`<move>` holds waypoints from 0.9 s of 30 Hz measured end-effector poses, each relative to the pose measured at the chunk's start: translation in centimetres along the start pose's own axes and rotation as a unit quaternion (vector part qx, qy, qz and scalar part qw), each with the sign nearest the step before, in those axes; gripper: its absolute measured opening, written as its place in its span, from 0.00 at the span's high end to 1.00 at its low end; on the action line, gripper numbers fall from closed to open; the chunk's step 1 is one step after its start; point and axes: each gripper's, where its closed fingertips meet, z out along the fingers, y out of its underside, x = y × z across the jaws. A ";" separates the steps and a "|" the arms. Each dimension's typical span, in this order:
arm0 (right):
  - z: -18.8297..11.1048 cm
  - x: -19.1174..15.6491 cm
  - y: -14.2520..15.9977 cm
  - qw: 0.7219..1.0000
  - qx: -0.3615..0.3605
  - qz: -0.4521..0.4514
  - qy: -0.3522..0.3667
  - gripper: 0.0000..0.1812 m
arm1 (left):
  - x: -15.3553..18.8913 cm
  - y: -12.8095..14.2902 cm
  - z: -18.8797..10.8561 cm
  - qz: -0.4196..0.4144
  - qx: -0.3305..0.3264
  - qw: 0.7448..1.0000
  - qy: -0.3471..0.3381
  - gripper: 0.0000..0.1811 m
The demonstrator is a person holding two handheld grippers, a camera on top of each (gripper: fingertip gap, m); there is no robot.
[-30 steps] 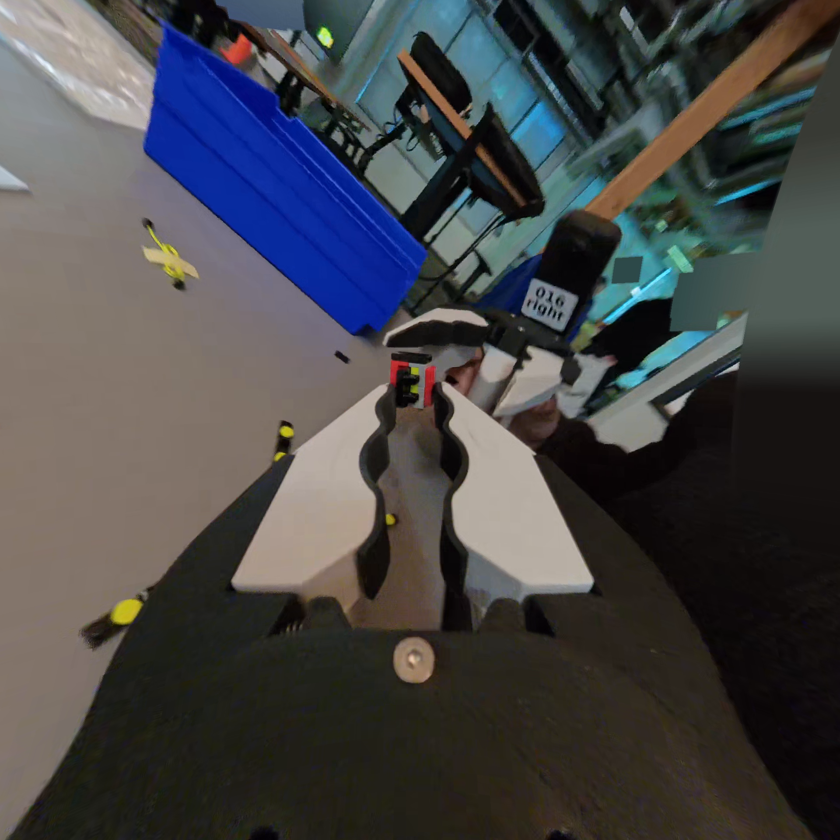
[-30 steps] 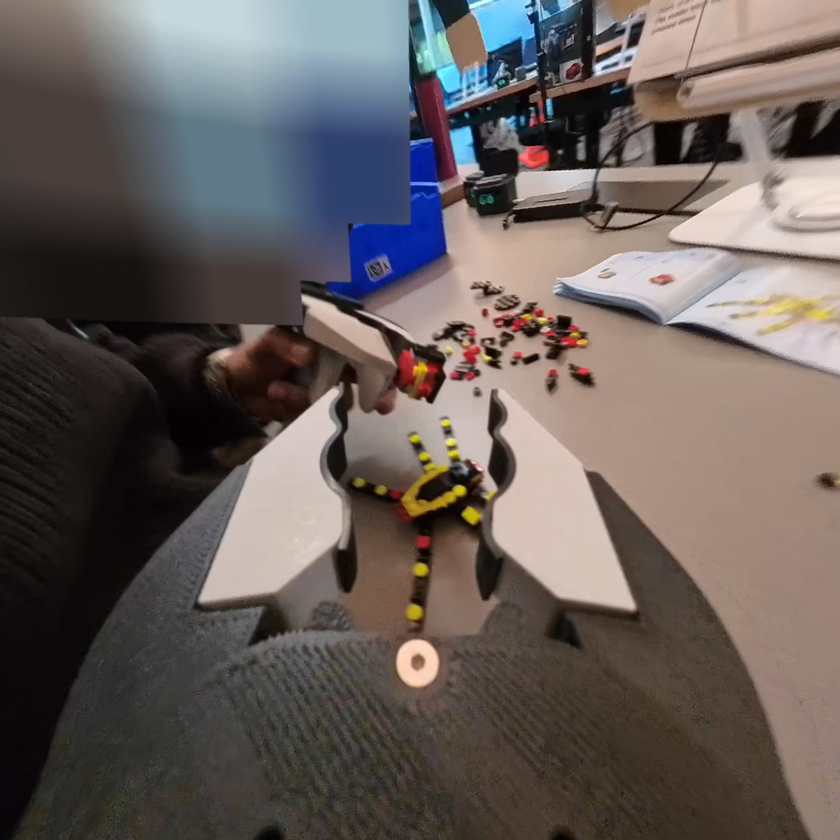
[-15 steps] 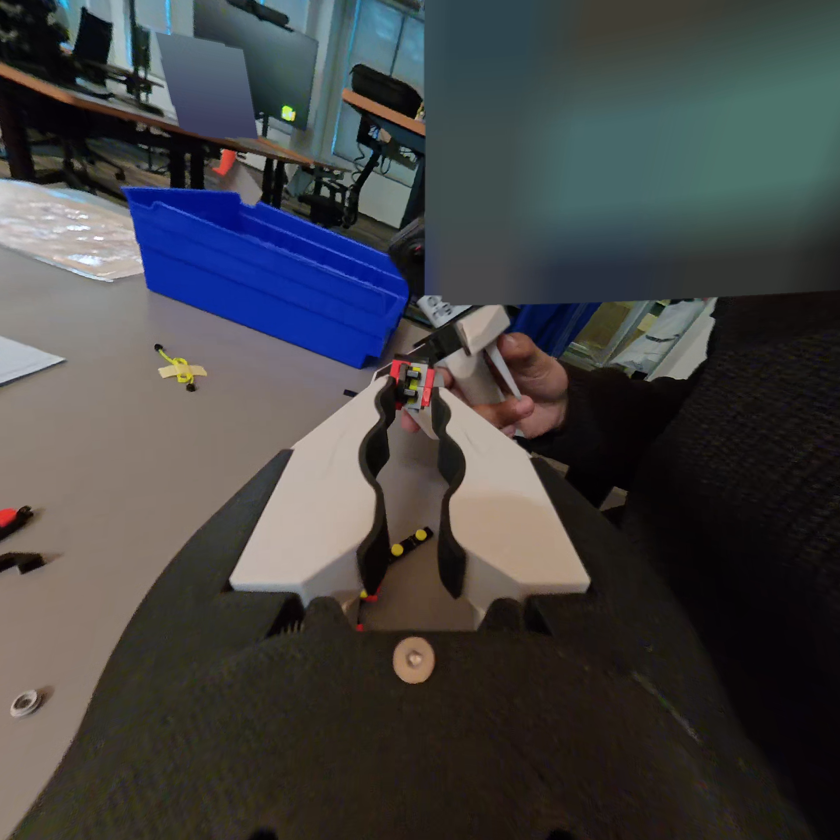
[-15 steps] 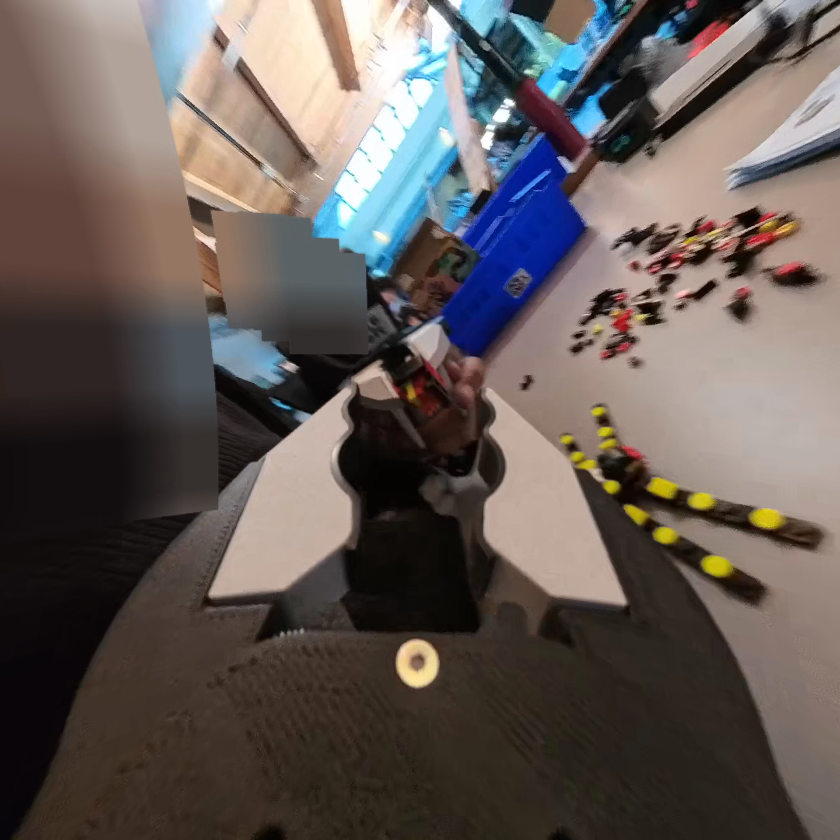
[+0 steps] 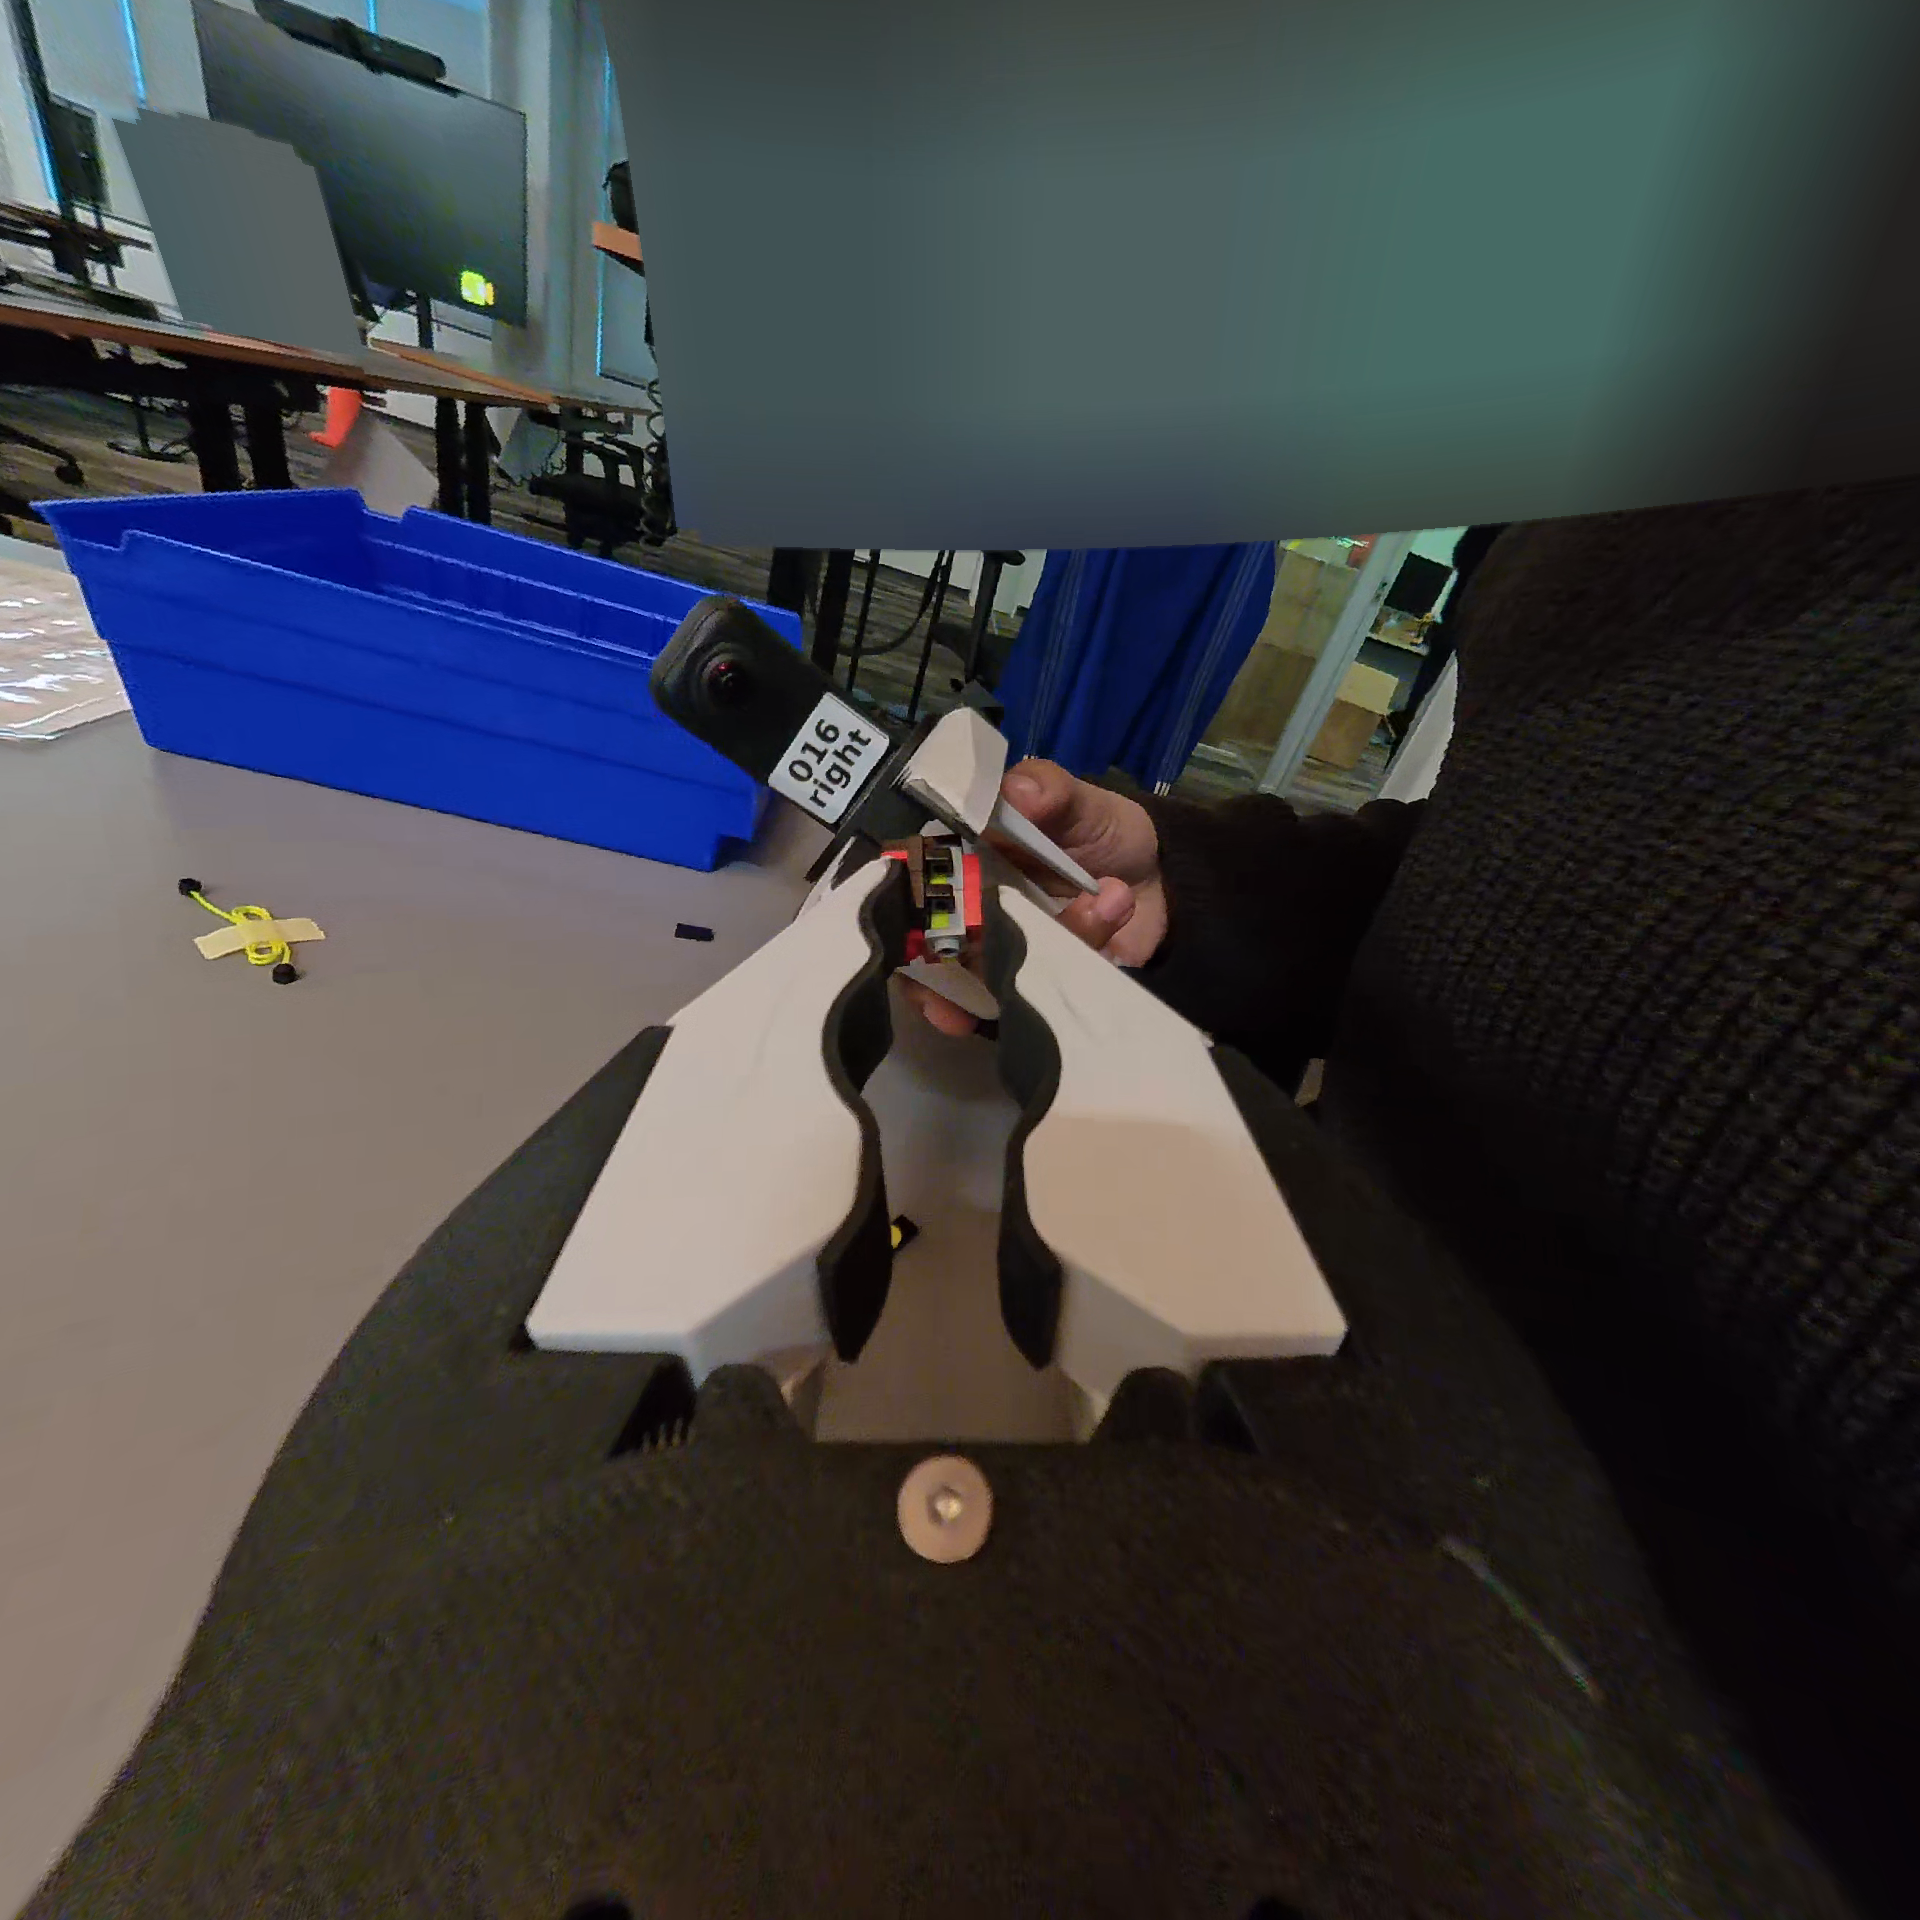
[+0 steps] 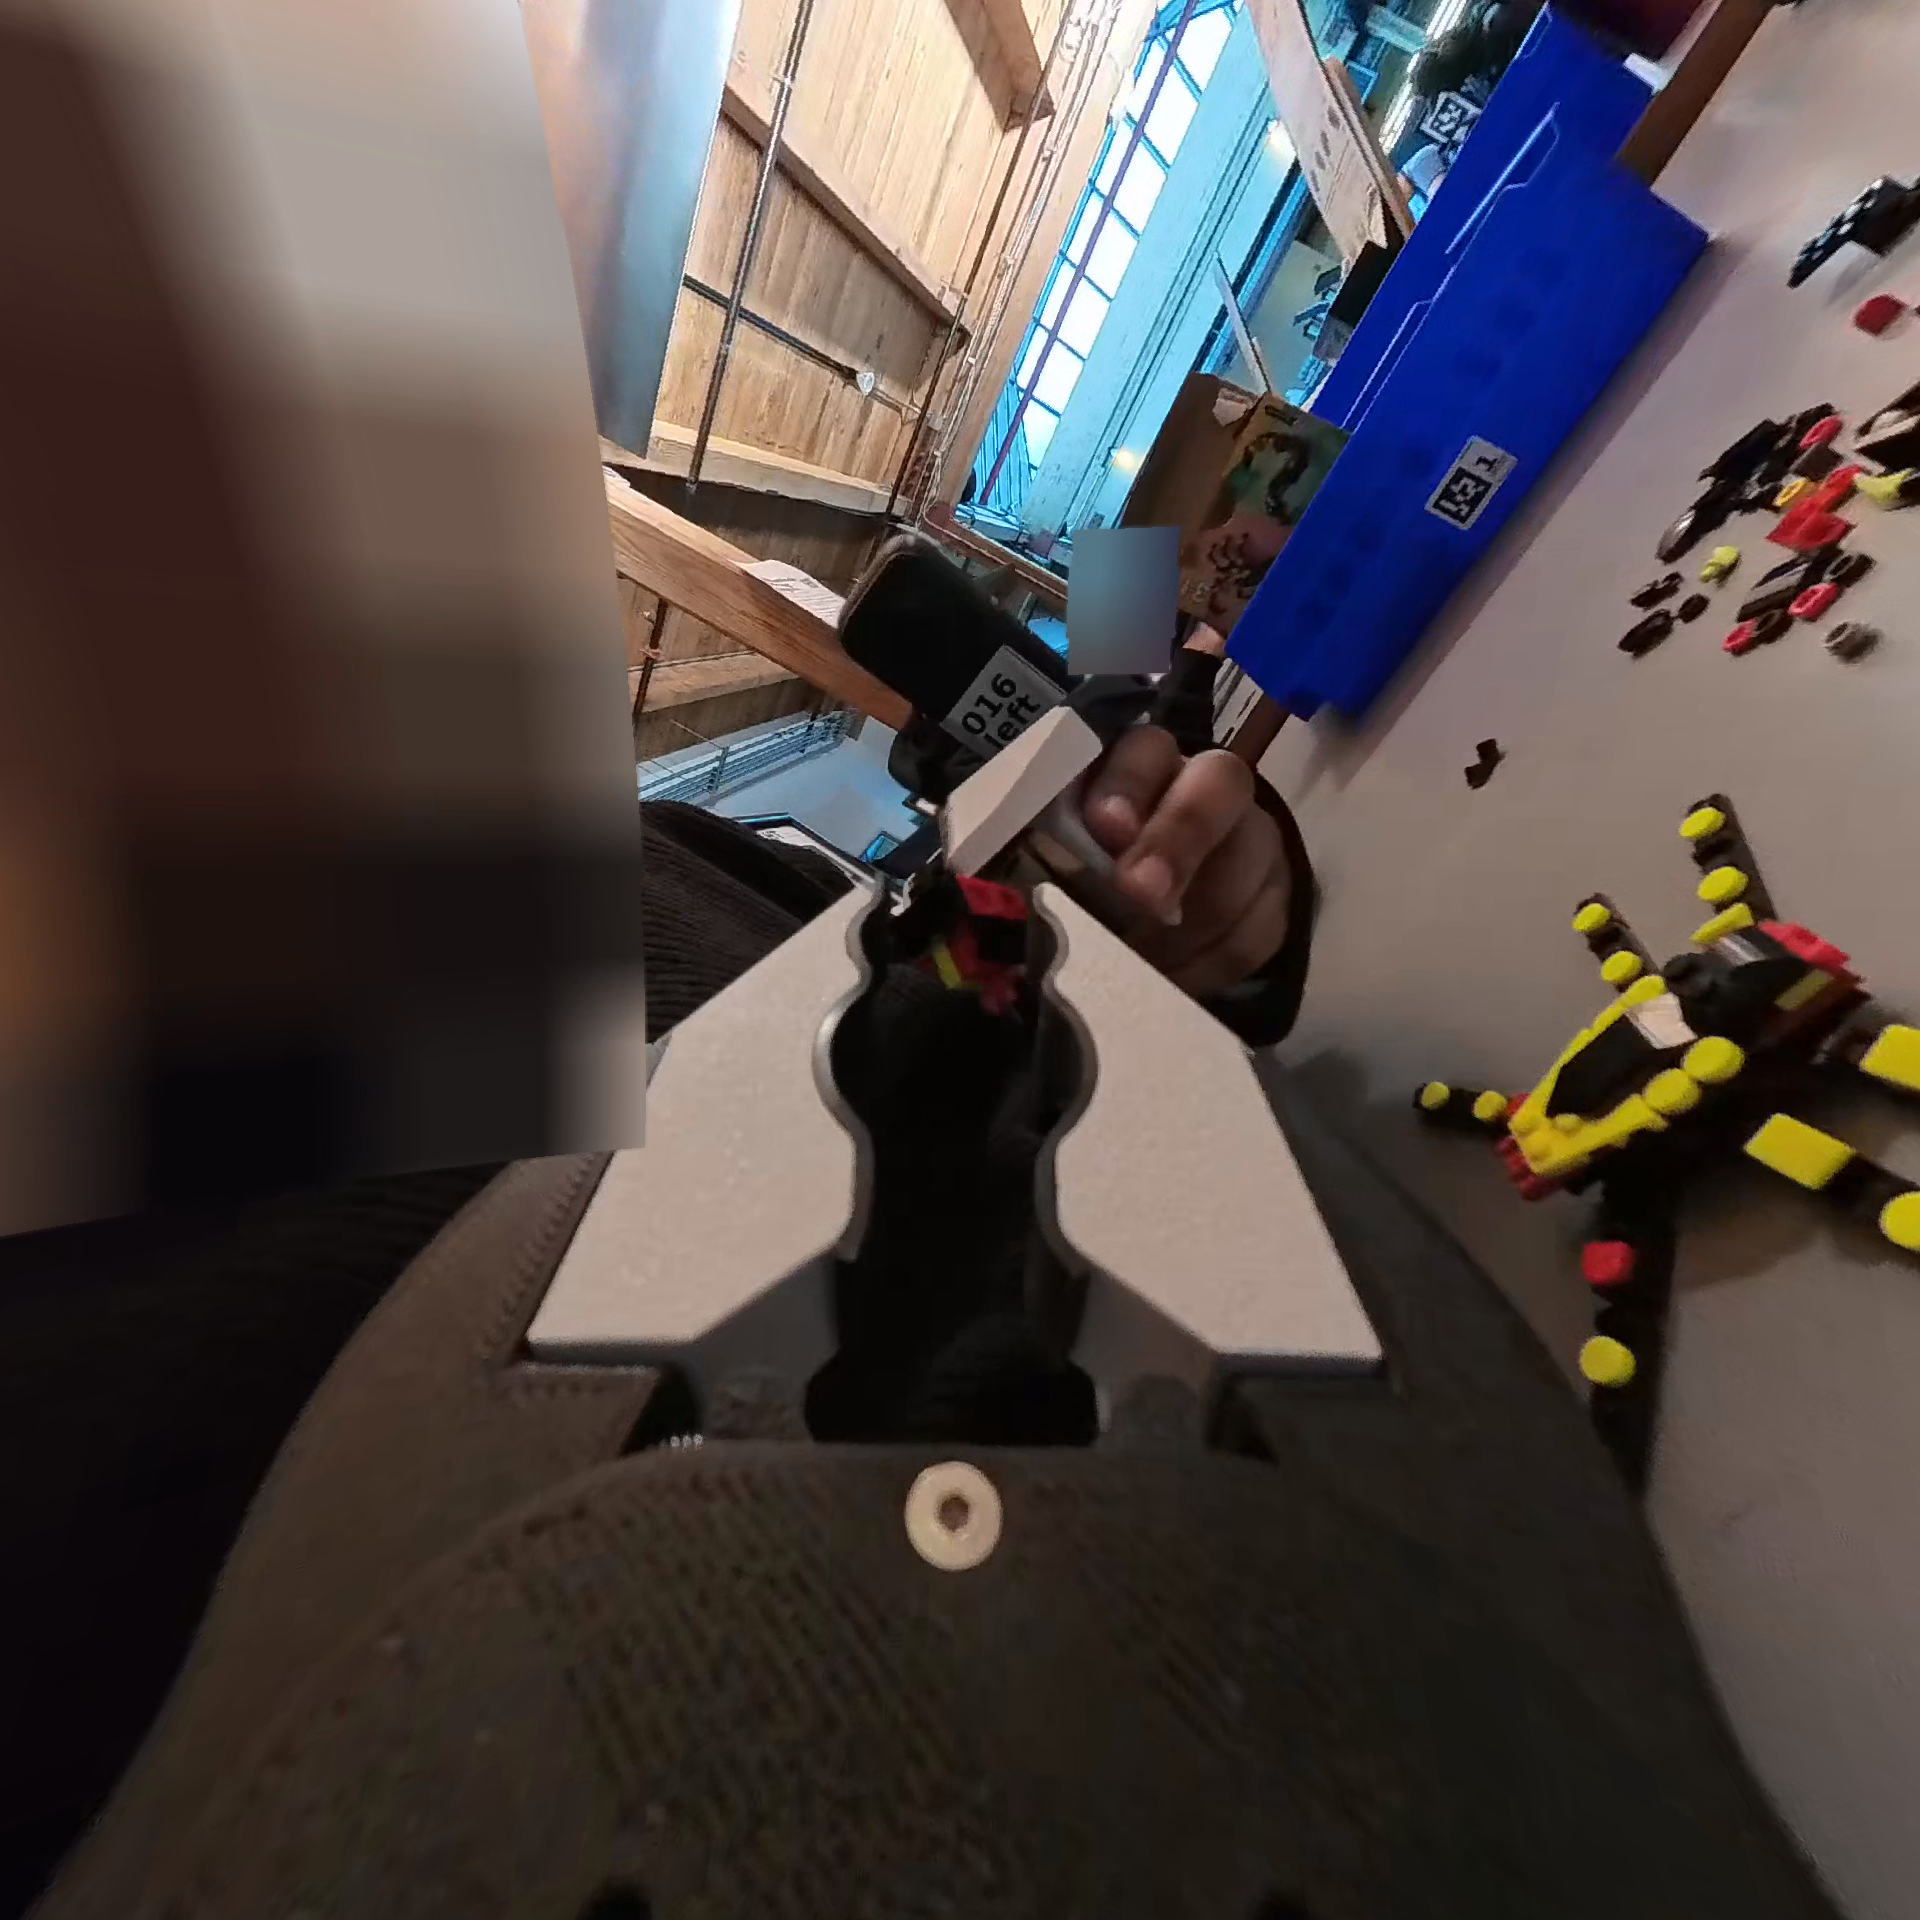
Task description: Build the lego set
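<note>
Two grippers meet above the tabletop (image 5: 312, 1143), both at one small red, black and yellow lego piece (image 5: 943, 896). Far left in my left wrist view, a yellow cord taped down (image 5: 255, 932) lies near the blue bin (image 5: 416, 665). My left gripper (image 5: 940, 914) is nearly closed, its tips pinching the lego piece between them. Just right of it my right hand (image 5: 1091, 862) holds the other gripper, tilted down toward the piece.

From my right wrist view, my right gripper (image 6: 961, 940) is narrowly open with the piece sitting at its tips; I cannot tell whether it grips it. My left hand (image 6: 1184, 842) is just beyond. Further right, the black and yellow spider model (image 6: 1683, 1049) lies on the tabletop, with loose bricks (image 6: 1766, 540) scattered well beyond it.
</note>
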 end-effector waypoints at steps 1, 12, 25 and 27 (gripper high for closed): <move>0.0 0.0 -0.1 1.000 0.001 -0.003 0.000 0.87 | -0.1 -0.1 0.0 -0.003 0.002 1.000 -0.001 0.94; -0.2 0.1 -1.2 0.996 0.026 -0.075 0.042 0.90 | -1.6 -0.7 -0.3 -0.045 0.027 0.998 -0.039 0.91; -0.1 -0.3 -1.6 0.993 0.040 -0.097 0.046 0.90 | -2.0 -0.3 0.0 -0.099 0.021 0.994 -0.035 0.85; -0.1 -0.3 -1.6 0.993 0.039 -0.097 0.045 0.90 | -1.9 -0.3 0.0 -0.099 0.022 0.994 -0.032 0.86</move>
